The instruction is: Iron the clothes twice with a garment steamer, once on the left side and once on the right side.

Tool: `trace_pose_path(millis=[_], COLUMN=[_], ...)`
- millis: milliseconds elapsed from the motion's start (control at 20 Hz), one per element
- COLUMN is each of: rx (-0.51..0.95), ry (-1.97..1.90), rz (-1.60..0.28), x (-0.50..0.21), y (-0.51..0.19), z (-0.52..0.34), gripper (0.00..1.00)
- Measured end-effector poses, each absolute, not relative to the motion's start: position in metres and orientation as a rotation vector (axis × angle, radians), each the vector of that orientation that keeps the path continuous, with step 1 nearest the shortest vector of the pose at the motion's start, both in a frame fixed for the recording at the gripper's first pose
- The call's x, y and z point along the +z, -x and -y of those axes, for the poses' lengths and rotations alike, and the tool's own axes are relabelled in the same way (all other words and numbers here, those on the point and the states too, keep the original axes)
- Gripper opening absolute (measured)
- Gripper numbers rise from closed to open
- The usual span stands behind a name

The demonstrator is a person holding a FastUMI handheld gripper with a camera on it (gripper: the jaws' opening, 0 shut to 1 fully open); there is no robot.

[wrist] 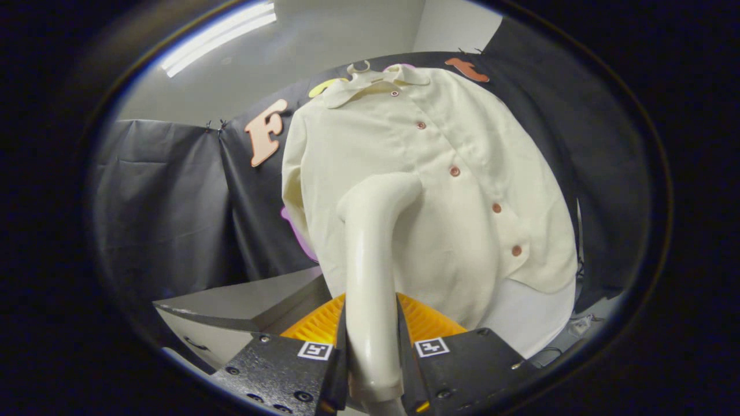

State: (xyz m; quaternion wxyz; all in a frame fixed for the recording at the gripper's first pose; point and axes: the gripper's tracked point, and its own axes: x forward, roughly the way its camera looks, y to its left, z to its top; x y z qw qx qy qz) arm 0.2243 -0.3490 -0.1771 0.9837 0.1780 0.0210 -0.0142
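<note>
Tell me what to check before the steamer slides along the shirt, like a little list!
1. Grip: the hand-held gripper has both fingers pressed on the garment steamer's handle. Ok.
2. Steamer head: it lies over the shirt's front, beside the row of buttons. Whether it touches the cloth: cannot tell.
3. Shirt hanging: it hangs from a hanger against the booth wall, front facing the gripper. Ok.
4. Buttons: those that show are done up, so the front lies closed. Ok.
5. Steam: none visible at the head. Cannot tell if it is on.
</note>
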Motion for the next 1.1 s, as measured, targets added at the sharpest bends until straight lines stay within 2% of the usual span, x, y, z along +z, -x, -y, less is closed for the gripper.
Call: trace_pose_path(millis=[1100], rx=[-0.064], ry=[-0.441], rz=[-0.270], x=[-0.326], y=[-0.149], z=[0.359], gripper=[0.36])
